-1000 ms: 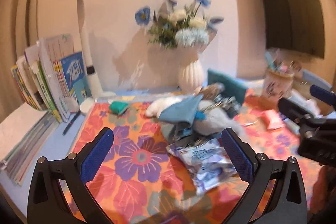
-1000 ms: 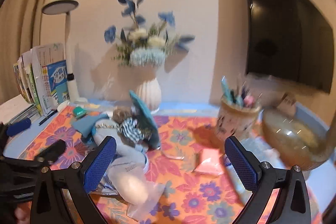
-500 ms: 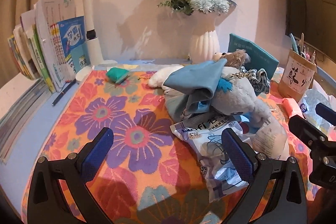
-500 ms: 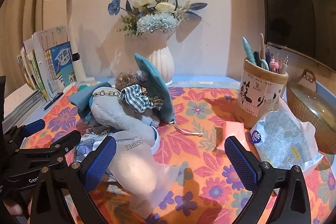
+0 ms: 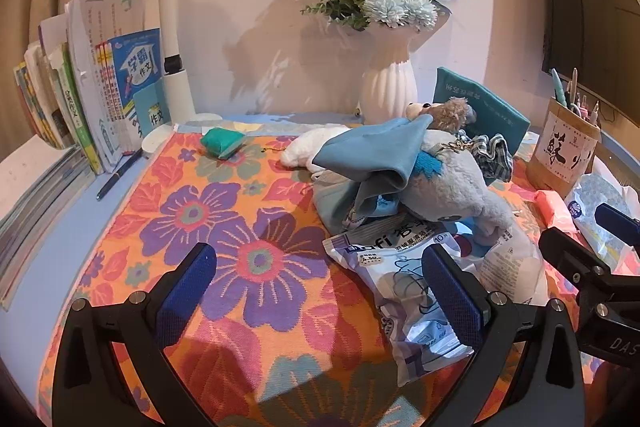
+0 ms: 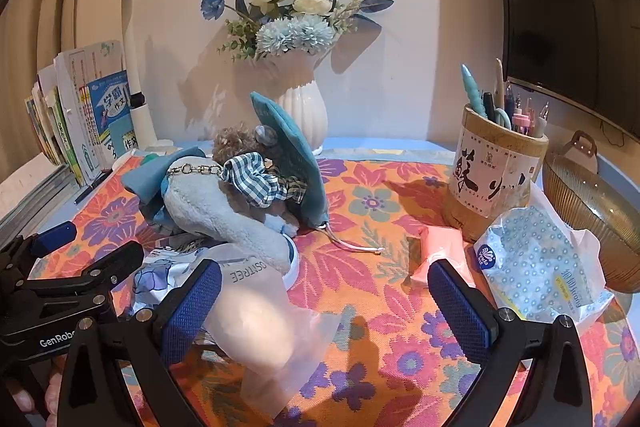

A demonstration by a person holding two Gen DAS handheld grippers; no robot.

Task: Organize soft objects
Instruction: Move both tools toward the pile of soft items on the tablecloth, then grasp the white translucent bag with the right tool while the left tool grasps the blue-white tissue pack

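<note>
While both pairs of tongs hang above the floral cloth (image 5: 224,247) that covers the counter, nothing is held yet, so the step in hand looks like picking a first piece from the heap. That heap sits mid-cloth, in front of the white vase (image 5: 387,95): a grey plush toy (image 6: 224,211) lies across a printed wipes packet (image 5: 408,291), with a blue cloth (image 5: 376,155) draped over it and a checked scrunchie (image 6: 256,179) on top. The left tongs (image 5: 320,291) stand wide apart, one pad over the packet; the right tongs (image 6: 324,303) are equally spread, a clear pouch (image 6: 260,323) between them. Best, I judge, to lift the top layers first, pinching a thick fold, since pulling the packet from below would likely drag the whole pile. The small green pad (image 5: 222,143) lies well apart and can wait.
</note>
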